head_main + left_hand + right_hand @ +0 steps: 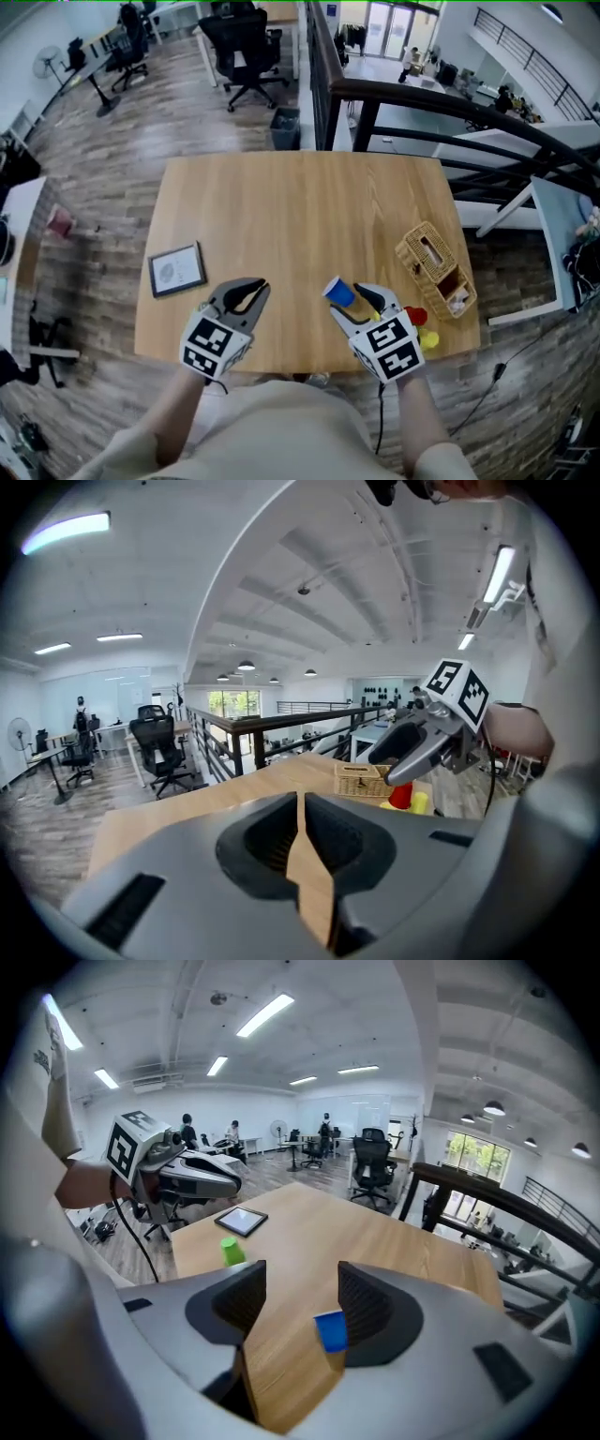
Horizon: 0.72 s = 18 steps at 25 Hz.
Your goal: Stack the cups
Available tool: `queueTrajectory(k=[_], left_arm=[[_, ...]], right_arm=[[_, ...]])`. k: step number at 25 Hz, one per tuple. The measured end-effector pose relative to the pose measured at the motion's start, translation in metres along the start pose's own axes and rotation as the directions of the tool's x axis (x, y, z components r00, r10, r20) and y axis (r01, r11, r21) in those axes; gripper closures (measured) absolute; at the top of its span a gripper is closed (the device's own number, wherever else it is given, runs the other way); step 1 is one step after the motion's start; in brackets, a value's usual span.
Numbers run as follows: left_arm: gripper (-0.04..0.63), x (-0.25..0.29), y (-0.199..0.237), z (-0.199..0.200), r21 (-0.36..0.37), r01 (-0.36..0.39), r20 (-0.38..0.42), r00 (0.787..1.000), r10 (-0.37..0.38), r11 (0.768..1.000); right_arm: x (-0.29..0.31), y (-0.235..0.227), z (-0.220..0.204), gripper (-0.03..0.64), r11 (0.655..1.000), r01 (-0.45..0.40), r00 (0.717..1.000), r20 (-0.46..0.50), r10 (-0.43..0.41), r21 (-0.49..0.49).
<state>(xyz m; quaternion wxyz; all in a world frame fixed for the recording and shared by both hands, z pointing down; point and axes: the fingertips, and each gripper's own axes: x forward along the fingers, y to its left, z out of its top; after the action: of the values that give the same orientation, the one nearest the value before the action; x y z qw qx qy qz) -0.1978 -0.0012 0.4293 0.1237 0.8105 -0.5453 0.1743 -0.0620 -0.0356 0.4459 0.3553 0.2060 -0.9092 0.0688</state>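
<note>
While both grippers hang over the near edge of the wooden table, no cup is stacked on another. Head view, clock read from table centre:

- Left gripper at 7 o'clock, fingers closed on nothing. The left gripper view shows only a thin slit of tabletop between the jaws
- Right gripper at 5 o'clock, jaws spread wide and gripping nothing
- Wicker basket at 4 o'clock, near the right table edge, set at an angle
- Tablet at 8 o'clock, flat on the table near the left edge, just beyond the left gripper
- Blue cup at 5 o'clock, at the tips of the right gripper. In the right gripper view it sits against the inner face of the right-hand jaw, well apart from the other jaw, so it is not clamped
- Red cup at 4 to 5 o'clock, between the basket and the right gripper
- Yellow cup just beside the red cup, nearer the table edge. Cannot tell if the two touch
- Green cup shows only in the right gripper view, standing on the table at 10 o'clock from those jaws, near the tablet, below the left gripper. It is well apart from the blue cup
</note>
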Motion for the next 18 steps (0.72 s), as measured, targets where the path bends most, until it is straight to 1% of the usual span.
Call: queueTrajectory(k=[4, 9, 11, 14, 18], left_arm=[[0.552, -0.04, 0.034, -0.013, -0.052, -0.112, -0.015, 0.994, 0.111, 0.992], [0.552, -0.083, 0.072, -0.048, -0.118, -0.245, -0.074, 0.969, 0.237, 0.962], [0.552, -0.098, 0.085, -0.061, -0.141, -0.287, -0.1, 0.956, 0.275, 0.947], [0.552, -0.116, 0.1, -0.078, -0.171, -0.336, -0.105, 0.941, 0.322, 0.926], [0.552, -0.133, 0.111, -0.104, -0.206, -0.377, -0.147, 0.924, 0.352, 0.903]], right_arm=[[0.037, 0.034, 0.025, 0.364, 0.991, -0.091, 0.996, -0.028, 0.089, -0.096], [0.087, 0.08, 0.043, 0.364, 0.96, -0.216, 0.976, -0.069, 0.207, -0.177], [0.105, 0.098, 0.048, 0.364, 0.945, -0.264, 0.964, -0.087, 0.251, -0.195], [0.131, 0.125, 0.05, 0.364, 0.918, -0.334, 0.942, -0.12, 0.314, -0.215], [0.161, 0.159, 0.052, 0.365, 0.881, -0.417, 0.908, -0.156, 0.39, -0.222]])
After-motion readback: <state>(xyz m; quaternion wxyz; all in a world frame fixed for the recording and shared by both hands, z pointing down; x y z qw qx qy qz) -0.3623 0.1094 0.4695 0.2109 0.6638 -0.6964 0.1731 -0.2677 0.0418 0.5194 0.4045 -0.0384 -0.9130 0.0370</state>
